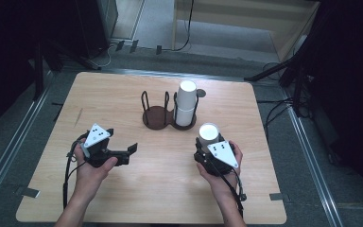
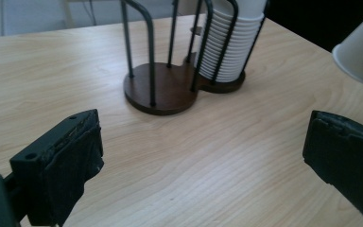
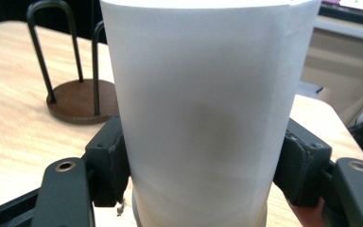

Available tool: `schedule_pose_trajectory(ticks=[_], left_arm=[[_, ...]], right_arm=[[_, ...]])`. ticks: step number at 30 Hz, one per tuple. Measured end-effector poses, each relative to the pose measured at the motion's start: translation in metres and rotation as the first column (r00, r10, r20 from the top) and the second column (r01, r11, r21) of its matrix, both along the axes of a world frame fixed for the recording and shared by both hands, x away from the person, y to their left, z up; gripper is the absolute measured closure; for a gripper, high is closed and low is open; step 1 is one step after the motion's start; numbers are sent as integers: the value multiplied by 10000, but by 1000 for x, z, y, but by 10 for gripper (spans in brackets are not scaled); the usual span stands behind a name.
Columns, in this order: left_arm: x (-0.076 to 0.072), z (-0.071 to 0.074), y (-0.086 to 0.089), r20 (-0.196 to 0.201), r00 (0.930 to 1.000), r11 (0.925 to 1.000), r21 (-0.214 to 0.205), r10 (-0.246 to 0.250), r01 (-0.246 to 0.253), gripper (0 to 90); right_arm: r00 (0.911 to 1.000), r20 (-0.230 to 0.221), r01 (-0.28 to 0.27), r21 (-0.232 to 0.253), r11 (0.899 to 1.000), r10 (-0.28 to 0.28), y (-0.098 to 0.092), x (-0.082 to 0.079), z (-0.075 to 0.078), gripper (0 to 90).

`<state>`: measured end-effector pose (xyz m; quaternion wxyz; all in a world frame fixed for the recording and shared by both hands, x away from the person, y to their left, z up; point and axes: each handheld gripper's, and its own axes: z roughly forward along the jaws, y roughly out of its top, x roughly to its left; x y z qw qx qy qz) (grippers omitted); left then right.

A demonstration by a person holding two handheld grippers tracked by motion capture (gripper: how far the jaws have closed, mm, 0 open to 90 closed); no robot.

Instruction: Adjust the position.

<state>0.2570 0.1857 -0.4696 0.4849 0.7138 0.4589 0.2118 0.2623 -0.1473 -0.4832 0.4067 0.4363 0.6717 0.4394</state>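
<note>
- Fingers (image 3: 108, 165) of right gripper (image 1: 209, 150): clenched on white cup (image 3: 203, 109), one pad pressed to each side of its wall.
- Cup: upside down, closed bottom up, held above the desk (image 1: 137, 189) at front right, near the holder but apart from it; seen in the high view as a white disc (image 1: 209, 132) just ahead of the right hand (image 1: 220, 172).
- Same cup at the far right edge of the left gripper view (image 2: 359, 47), tilted, rim toward the camera.
- Fingers (image 2: 71, 156) of left gripper (image 1: 123, 151): released, wide apart, nothing between them but bare desk.
- Left gripper: held at front left by the left hand (image 1: 92, 168), pointing across the desk toward the holder and the right gripper; well apart from the cup.
- Holder (image 1: 157, 116): dark brown double base with black wire hoops, standing mid-desk toward the far edge.
- Left bay of holder: bare round base, hoops upright.
- Right bay: stack (image 1: 185, 106) of white cups, upside down, nested, standing inside the hoops; rims ribbed one above the other in the left gripper view (image 2: 229, 52).
- Black cables trailing from both grippers back along the forearms.
</note>
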Motion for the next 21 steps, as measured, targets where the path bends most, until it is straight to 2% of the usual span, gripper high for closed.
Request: schedule_pose_trajectory(ticks=[1, 2, 4, 7, 8, 9, 10, 11, 12, 13, 14, 16, 18, 21], left_arm=[[0, 0, 0, 0, 10000, 10000, 0, 0, 0, 0], [0, 0, -2, -36, 9999, 9999, -3, -142, 142, 0], [0, 0, -7, -153, 9990, 9990, 144, -419, 422, 0], [-1, 0, -10, -250, 9977, 9979, 46, -637, 638, 0], [-2, 1, -12, -322, 9959, 9964, -29, -849, 848, 0], [-2, 1, -12, -322, 9959, 9964, -29, -849, 848, 0], [-2, 0, -15, -405, 9944, 9952, -21, -974, 974, 0], [-2, 0, -15, -405, 9944, 9952, -21, -974, 974, 0], [-2, -2, -17, -521, 9927, 9940, -7, -1091, 1092, 0], [-2, -2, -17, -521, 9927, 9940, -7, -1091, 1092, 0], [-2, -3, -21, -632, 9897, 9917, -44, -1284, 1284, 0], [-2, -3, -25, -645, 9883, 9904, -2, -1383, 1386, 0], [-4, -3, -30, -558, 9840, 9855, 86, -1690, 1697, 0], [-5, -3, -37, -704, 9784, 9805, 184, -1942, 1959, 0]], right_arm=[[10000, 0, 0, 0, 10000, 0, 0, 0, 0, 306], [10000, 23, -41, -198, 9998, 42, 2, -1, -2, 306], [9999, -53, -119, -241, 9996, 118, 5, -2, -6, 306], [9996, -114, -255, -478, 9985, 250, 10, -2, -10, 306], [9991, -137, -408, -702, 9967, 399, 15, -3, -15, 306], [9991, -137, -408, -702, 9967, 399, 15, -3, -15, 306], [9987, -89, -506, -999, 9937, 500, 21, -5, -18, 306], [9987, -89, -506, -999, 9937, 500, 21, -5, -18, 306], [9980, -8, -631, -1286, 9897, 635, 26, -8, -21, 306], [9980, -8, -631, -1286, 9897, 635, 26, -8, -21, 306], [9972, 54, -733, -1481, 9862, 749, 30, -10, -23, 306], [9967, 82, -780, -1560, 9847, 802, 32, -11, -23, 306], [9953, 115, -929, -1649, 9819, 961, 37, -12, -25, 308], [9929, 243, -1086, -2067, 9724, 1161, 45, -15, -29, 310]])
